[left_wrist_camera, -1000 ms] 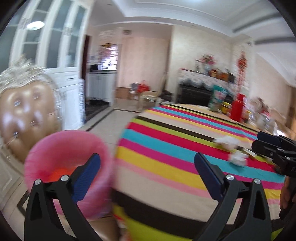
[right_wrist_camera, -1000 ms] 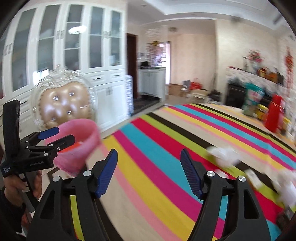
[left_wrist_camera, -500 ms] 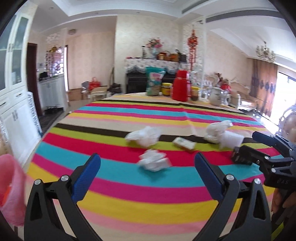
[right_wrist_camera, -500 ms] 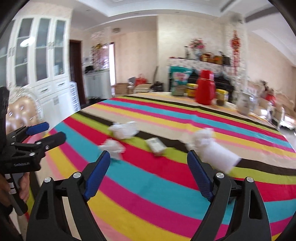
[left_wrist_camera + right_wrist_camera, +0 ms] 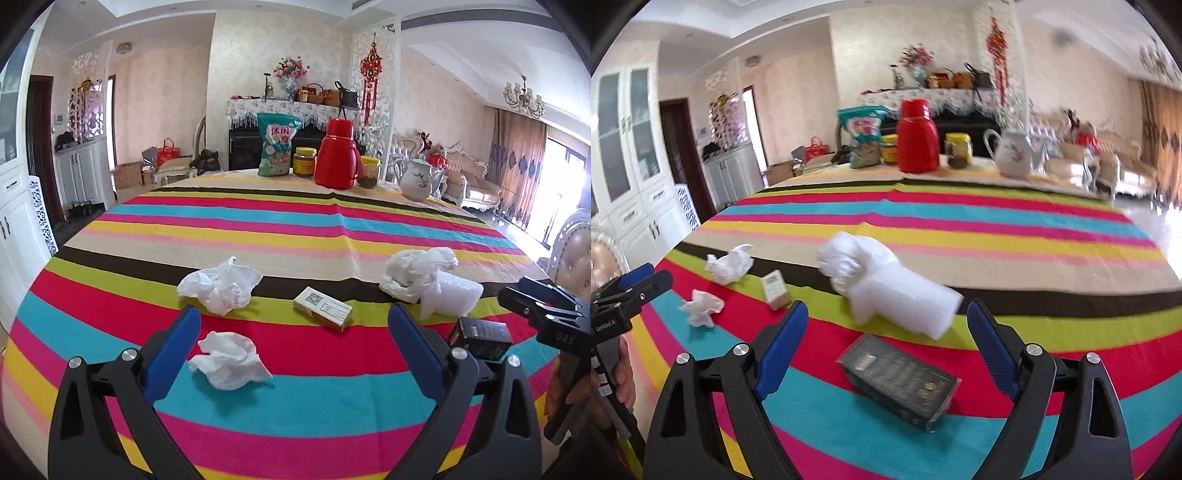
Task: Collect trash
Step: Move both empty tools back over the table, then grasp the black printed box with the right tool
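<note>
Both tools are lining up for a pickup; nothing is grasped yet. The right hand-held gripper (image 5: 884,345) has just been opening and stands released, with the dark box (image 5: 899,380) lying between its fingers, untouched. The left hand-held gripper (image 5: 293,347) is likewise released, the crumpled tissue (image 5: 229,360) between its fingers. Further off on the striped surface (image 5: 295,229) lie a small carton (image 5: 322,308) and white wads (image 5: 417,271). Next, in my judgement: lower and close on the nearest piece.
</note>
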The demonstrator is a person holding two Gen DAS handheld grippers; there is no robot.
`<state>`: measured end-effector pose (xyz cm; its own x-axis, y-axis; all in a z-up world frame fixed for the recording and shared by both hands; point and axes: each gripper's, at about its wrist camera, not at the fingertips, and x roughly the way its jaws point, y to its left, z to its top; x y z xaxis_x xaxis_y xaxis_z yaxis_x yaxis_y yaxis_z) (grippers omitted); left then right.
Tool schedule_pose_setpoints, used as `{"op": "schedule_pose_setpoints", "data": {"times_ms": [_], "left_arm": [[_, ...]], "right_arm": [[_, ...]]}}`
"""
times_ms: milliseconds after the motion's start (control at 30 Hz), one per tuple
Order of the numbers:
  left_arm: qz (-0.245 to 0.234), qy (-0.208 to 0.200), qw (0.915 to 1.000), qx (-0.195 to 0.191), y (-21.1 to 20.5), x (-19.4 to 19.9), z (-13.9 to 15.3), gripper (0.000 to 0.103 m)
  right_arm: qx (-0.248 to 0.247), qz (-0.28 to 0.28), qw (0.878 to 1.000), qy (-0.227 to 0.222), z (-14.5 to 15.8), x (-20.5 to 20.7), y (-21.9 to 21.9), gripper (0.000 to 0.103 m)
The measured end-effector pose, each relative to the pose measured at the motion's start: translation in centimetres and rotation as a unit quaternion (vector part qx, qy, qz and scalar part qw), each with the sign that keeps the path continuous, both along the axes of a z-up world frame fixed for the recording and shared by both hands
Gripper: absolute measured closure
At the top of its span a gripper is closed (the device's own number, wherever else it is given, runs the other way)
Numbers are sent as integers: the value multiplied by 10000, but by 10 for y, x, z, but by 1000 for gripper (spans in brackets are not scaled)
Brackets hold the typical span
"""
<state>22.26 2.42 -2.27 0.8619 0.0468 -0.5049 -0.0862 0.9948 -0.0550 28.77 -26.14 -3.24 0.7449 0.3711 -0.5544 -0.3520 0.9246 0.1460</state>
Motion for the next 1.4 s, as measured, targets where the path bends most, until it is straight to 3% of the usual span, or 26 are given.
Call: {"op": "schedule_pose_setpoints", "data": {"times_ms": [133,233,333,467,800,933,1067,1167,1267,1333,1400], "left_arm": [[27,27,9998,194,11,4,-7,5],[28,-13,10000,-10,27,0,-10,5],[-33,139,9993,-355,39,5,-14,5],[-20,413,9987,-295,41,11,-22,5],[430,824,9950,-360,61,24,-36,5],[570,1067,9916,-462,67,34,-49,5],[516,1382,9876,-542,68,46,-65,5],[398,1542,9858,-526,63,50,-69,5],[264,1506,9873,-442,58,49,-68,9],[69,1489,9877,-473,56,49,-67,22],[50,1524,9874,-427,53,50,-67,23]], "right_arm": [[-72,121,9993,357,-19,7,-4,20],[-325,365,9977,461,-26,7,7,20],[-884,528,9939,392,-31,4,27,20],[-1269,592,9889,502,-42,3,38,20],[-1478,517,9863,514,-43,-2,36,21],[-1378,403,9879,579,-43,1,29,24],[-1335,228,9894,525,-39,0,22,53],[-1045,316,9919,642,-37,-1,18,61],[-824,441,9926,769,-38,-1,19,61],[-712,452,9928,847,-40,1,19,56],[-749,422,9927,842,-42,1,20,47]]}}
